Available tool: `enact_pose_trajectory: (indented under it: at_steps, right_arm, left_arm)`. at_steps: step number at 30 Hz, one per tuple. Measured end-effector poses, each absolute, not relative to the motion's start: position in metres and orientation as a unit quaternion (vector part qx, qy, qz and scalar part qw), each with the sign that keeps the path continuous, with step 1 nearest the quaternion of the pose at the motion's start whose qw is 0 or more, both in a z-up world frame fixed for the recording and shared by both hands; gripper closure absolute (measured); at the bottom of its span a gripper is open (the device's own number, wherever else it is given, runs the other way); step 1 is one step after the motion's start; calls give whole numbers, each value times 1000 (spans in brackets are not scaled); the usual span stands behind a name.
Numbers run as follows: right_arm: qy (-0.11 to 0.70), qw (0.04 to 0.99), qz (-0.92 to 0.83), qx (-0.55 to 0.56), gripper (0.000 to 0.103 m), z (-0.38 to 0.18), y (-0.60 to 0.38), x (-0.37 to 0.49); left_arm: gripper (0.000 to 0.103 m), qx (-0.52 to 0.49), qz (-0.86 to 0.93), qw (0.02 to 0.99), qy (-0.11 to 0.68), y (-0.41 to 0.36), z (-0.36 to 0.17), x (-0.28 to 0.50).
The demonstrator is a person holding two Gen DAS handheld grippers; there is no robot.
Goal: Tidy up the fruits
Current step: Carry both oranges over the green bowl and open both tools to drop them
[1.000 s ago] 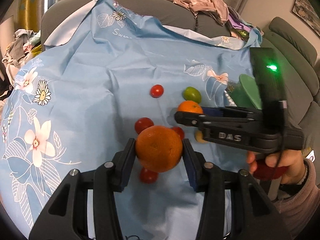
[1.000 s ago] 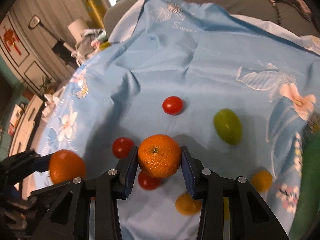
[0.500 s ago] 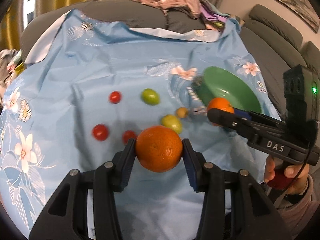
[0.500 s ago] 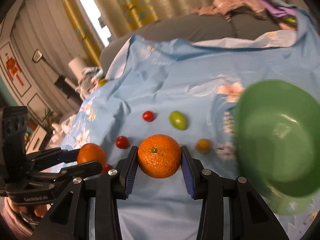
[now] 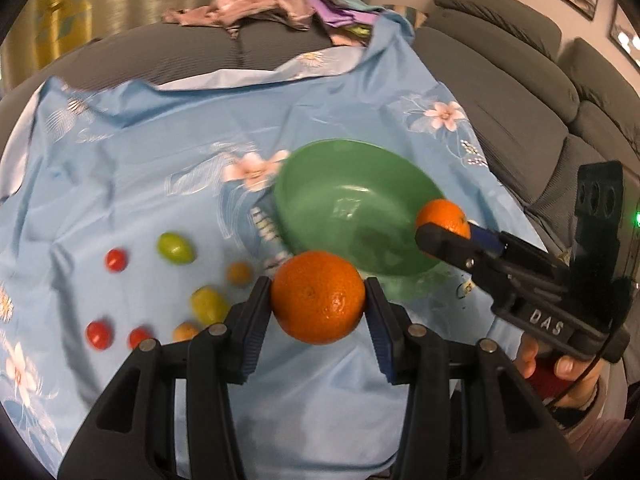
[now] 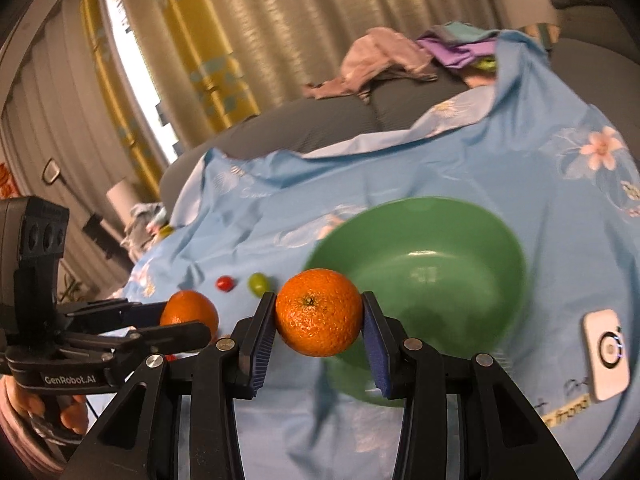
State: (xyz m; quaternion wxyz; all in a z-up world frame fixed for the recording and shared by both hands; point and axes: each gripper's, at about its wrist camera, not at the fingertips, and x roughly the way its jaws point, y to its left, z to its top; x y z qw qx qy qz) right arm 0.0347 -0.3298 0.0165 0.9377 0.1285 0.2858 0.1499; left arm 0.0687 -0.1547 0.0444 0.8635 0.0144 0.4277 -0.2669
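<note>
**Two oranges held by the bowl**

Left gripper (image 5: 319, 304): your jaws were clamped on an orange (image 5: 318, 297), which hung above the cloth (image 5: 120, 184) at the near rim of the bowl (image 5: 320, 184).

Right gripper (image 6: 319, 316): your jaws were clamped on a second orange (image 6: 319, 312), which hung at the bowl's near-left rim.

Bowl: green, nothing seen inside, resting on the blue flowered cloth over a grey sofa (image 5: 500, 92).

Loose on the cloth, left of the bowl: three red tomatoes (image 5: 116, 260), two green fruits (image 5: 176, 248), two small yellow-orange fruits (image 5: 239, 273).

Sofa back: heap of clothes (image 5: 260, 4).
</note>
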Motion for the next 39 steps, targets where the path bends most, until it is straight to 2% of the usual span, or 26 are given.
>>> enact_pose_trajectory:
  at_steps: [14, 32, 38, 39]
  right_arm:
    - [287, 951, 64, 92, 60, 2, -370, 36]
    - [311, 949, 23, 58, 60, -7, -365, 38]
    - [323, 945, 4, 44, 59, -3, -361, 36]
    - [323, 945, 1, 41, 59, -2, -361, 34]
  left_arm:
    - [57, 57, -295, 846, 440, -242, 27, 114]
    - [57, 89, -280, 833, 469, -248, 0, 123]
    - [42, 80, -278, 843, 454, -240, 12, 117]
    - [34, 76, -276, 845, 452, -236, 15, 115]
